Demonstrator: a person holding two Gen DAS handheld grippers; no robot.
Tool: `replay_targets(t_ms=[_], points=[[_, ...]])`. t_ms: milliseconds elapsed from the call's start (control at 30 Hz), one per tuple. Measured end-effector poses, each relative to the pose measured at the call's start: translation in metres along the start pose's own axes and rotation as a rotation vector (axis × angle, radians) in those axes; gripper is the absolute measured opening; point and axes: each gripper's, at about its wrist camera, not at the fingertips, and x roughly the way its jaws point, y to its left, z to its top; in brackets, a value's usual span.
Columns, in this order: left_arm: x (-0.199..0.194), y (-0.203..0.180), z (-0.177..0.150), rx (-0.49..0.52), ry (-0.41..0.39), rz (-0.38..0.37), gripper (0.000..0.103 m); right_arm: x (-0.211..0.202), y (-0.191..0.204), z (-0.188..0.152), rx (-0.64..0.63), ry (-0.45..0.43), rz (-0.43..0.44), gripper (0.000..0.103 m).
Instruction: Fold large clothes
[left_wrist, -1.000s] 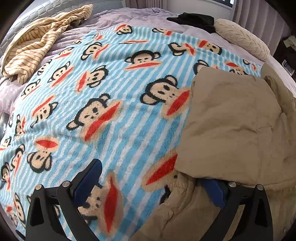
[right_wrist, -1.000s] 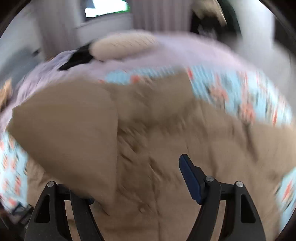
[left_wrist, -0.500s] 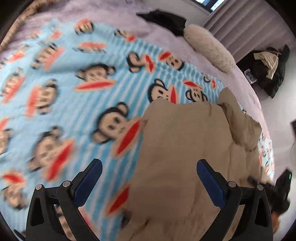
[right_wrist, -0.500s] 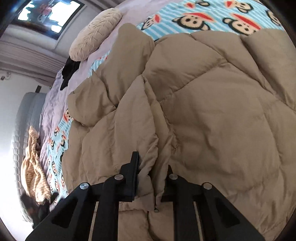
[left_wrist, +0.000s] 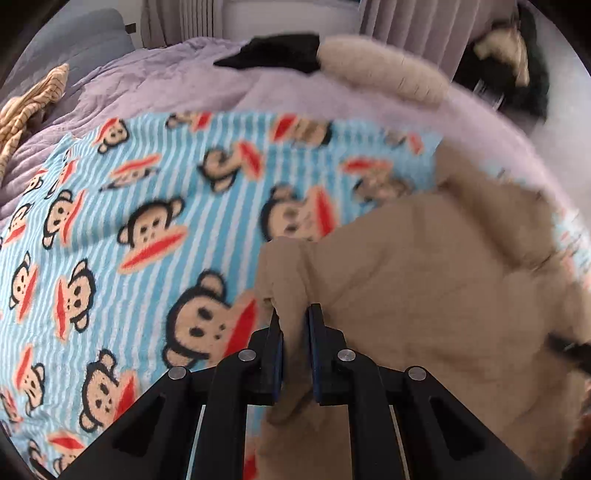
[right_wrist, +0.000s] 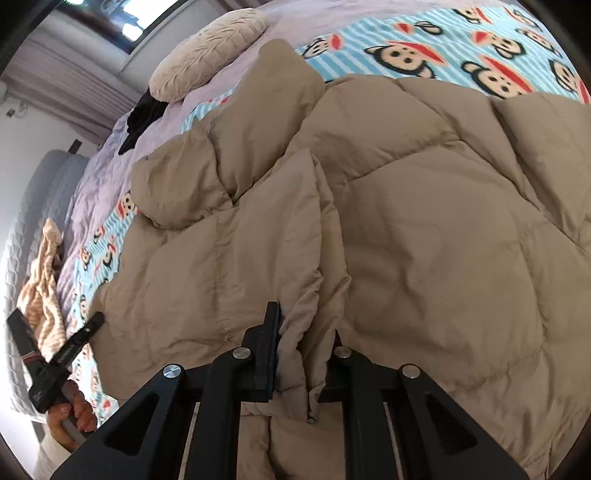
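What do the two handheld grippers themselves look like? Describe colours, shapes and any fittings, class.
Both the left gripper and the right gripper are matte black, with angular linkage arms holding triangular cut-outs and round silver pivot bolts. The left gripper's fingers carry blue inner pads. No cables show.

A monkey-print blanket (left_wrist: 155, 206) is covering the lilac bedspread (left_wrist: 155, 85), with a cream pillow (right_wrist: 210, 51) and black garment (left_wrist: 277, 55) lying beyond.

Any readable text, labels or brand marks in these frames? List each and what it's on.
None can be read.
White marking along a finger of the left tongs, seen in the right wrist view: too small and blurred to read.
Beige puffer coat, monkey-print blanket: no text visible.
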Motion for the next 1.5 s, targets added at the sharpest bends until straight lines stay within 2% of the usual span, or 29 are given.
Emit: replay_targets(t_ms=[100,233,267,367,400,433,600,667,867,967,1000,1033,1067,1100,1333,1400,1433,1467,1500], points=[[0.013,0.000,-0.008,0.026,0.005,0.079,0.014,0.013,0.002,-0.005,-0.035,-0.001,-0.040,0.013],[-0.001,0.002,-0.010,0.015,-0.027,0.118,0.014,0.007,0.003,-0.004,-0.072,-0.025,-0.081,0.015],[-0.007,0.005,-0.011,0.012,-0.033,0.128,0.014,0.002,0.003,-0.004,-0.093,-0.039,-0.112,0.024],[-0.024,0.013,-0.008,-0.005,-0.052,0.170,0.014,-0.016,0.007,-0.009,-0.203,-0.108,-0.295,0.041],[-0.033,0.017,-0.008,-0.017,-0.056,0.168,0.014,-0.021,0.005,-0.010,-0.225,-0.121,-0.341,0.042],[-0.041,0.018,-0.010,-0.026,-0.057,0.158,0.014,-0.027,0.001,-0.010,-0.226,-0.120,-0.351,0.042],[-0.075,-0.007,-0.029,-0.013,0.000,0.087,0.014,-0.055,-0.024,-0.014,-0.136,-0.100,-0.308,0.043],[-0.082,-0.029,-0.042,0.002,0.033,0.052,0.014,-0.066,-0.035,-0.018,-0.086,-0.081,-0.267,0.052],[-0.098,-0.103,-0.074,0.030,0.095,-0.092,0.014,-0.093,-0.064,-0.039,0.046,-0.029,-0.111,0.068],[-0.104,-0.136,-0.085,0.061,0.113,-0.136,0.016,-0.106,-0.082,-0.049,0.117,-0.014,-0.053,0.070],[-0.105,-0.144,-0.087,0.069,0.120,-0.142,0.045,-0.111,-0.088,-0.052,0.134,-0.016,-0.041,0.070],[-0.106,-0.155,-0.090,0.075,0.129,-0.137,0.092,-0.116,-0.095,-0.055,0.150,-0.018,-0.033,0.072],[-0.111,-0.163,-0.093,0.074,0.115,-0.131,0.101,-0.121,-0.104,-0.058,0.163,-0.023,-0.031,0.076],[-0.116,-0.172,-0.094,0.089,0.097,-0.138,0.101,-0.126,-0.111,-0.060,0.172,-0.030,-0.034,0.078],[-0.116,-0.232,-0.102,0.161,0.127,-0.139,0.102,-0.165,-0.181,-0.068,0.278,-0.083,-0.046,0.080],[-0.116,-0.251,-0.103,0.176,0.128,-0.140,0.102,-0.175,-0.206,-0.065,0.327,-0.105,-0.035,0.089],[-0.117,-0.259,-0.105,0.181,0.132,-0.146,0.102,-0.179,-0.218,-0.064,0.351,-0.110,-0.028,0.098],[-0.116,-0.268,-0.108,0.186,0.140,-0.151,0.102,-0.182,-0.232,-0.061,0.381,-0.117,-0.015,0.103],[-0.116,-0.274,-0.108,0.193,0.145,-0.152,0.102,-0.187,-0.244,-0.059,0.409,-0.135,-0.004,0.103]])
